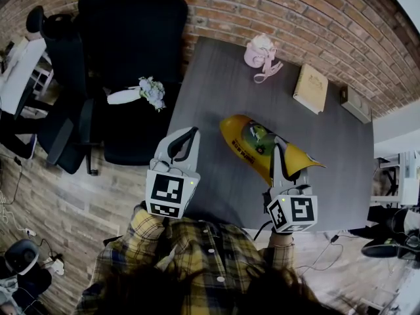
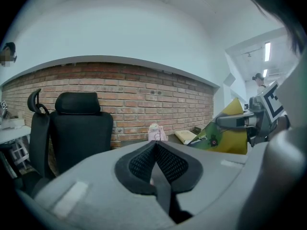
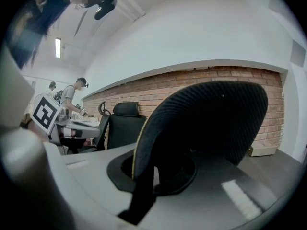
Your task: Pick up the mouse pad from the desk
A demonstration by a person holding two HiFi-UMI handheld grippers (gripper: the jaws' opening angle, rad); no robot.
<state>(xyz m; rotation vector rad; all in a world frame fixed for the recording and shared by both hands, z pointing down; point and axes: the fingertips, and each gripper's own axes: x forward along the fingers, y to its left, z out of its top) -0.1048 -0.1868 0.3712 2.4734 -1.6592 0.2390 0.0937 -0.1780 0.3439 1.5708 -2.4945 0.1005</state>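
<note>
the right gripper [image 1: 280, 151] has its jaws clenched on the near edge of the mouse pad [image 1: 253, 143]. in the right gripper view the pad's black textured underside [image 3: 206, 121], edged in yellow, rises out of the clamped jaws and bows over toward 2 o'clock. the left gripper [image 1: 188, 135] has its jaws pressed together with nothing between them, and its view shows the two black pads meeting in a single seam [image 2: 154, 146].

in the head view the yellow pad, with a green print on its face, lies above the middle of the dark grey desk [image 1: 216, 77]. it runs from the right gripper up toward 10 o'clock and is curled along its length. whether its far end touches the desk i cannot tell. the left gripper sits at the pad's 9 o'clock, apart from it, over the desk's near left edge.

a pink soft item with a strap [image 1: 261, 54] lies at the pad's 12 o'clock. a tan book [image 1: 310, 88] lies at 1 o'clock, and a small box [image 1: 355, 103] just beyond it sits against the brick wall [image 1: 295, 12]. a black office chair [image 1: 131, 44] stands at 10 o'clock, off the desk, with a white bouquet [image 1: 146, 92] on its seat.
</note>
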